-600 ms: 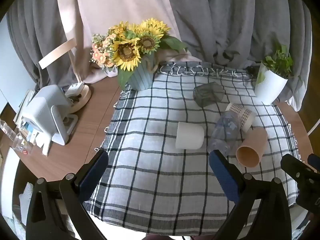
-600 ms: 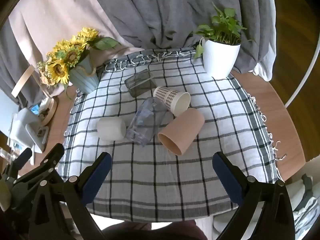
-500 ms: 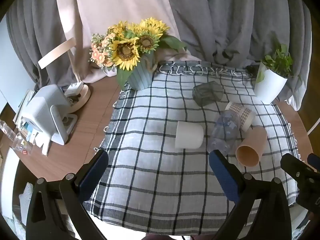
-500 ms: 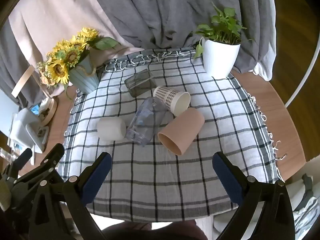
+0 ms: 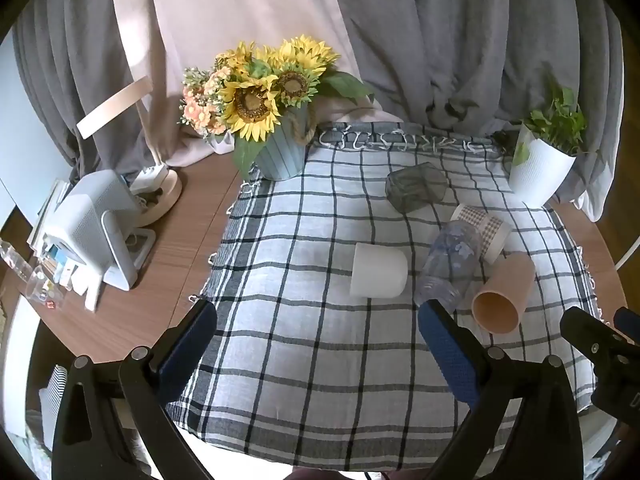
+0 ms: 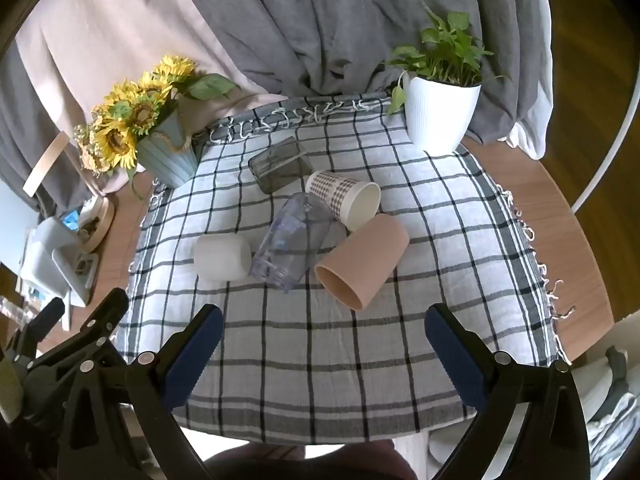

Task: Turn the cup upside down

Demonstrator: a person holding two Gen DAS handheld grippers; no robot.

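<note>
At the far left of the round wooden bench (image 5: pixel 188 248) stands a white device (image 5: pixel 94 226), and behind it a lamp base (image 5: pixel 160 196). Next comes a blue ribbed pot of sunflowers (image 5: pixel 276 120), at the back left corner of the checked cloth (image 5: pixel 304 344).

Five cups lie on their sides on the cloth. The white cup (image 6: pixel 222 257) is leftmost. Just beside it, and possibly touching it (the fisheye view makes this hard to judge), lies the clear plastic cup (image 6: pixel 292 238), its mouth toward the near edge. Behind that sits a dark grey glass cup (image 6: pixel 280 164), apart from the others. To the right, the checked paper cup (image 6: pixel 346 200) points its mouth to the right and rests against the clear cup and the tan cup (image 6: pixel 362 260), whose open mouth faces the near edge. At the back right stands a white pot with a green plant (image 6: pixel 438 116).

The left gripper (image 5: pixel 318 334) hovers over the near left part of the cloth, jaws wide and holding nothing. The right gripper (image 6: pixel 322 338) hovers over the near edge in front of the tan cup, jaws likewise wide and bare.
</note>
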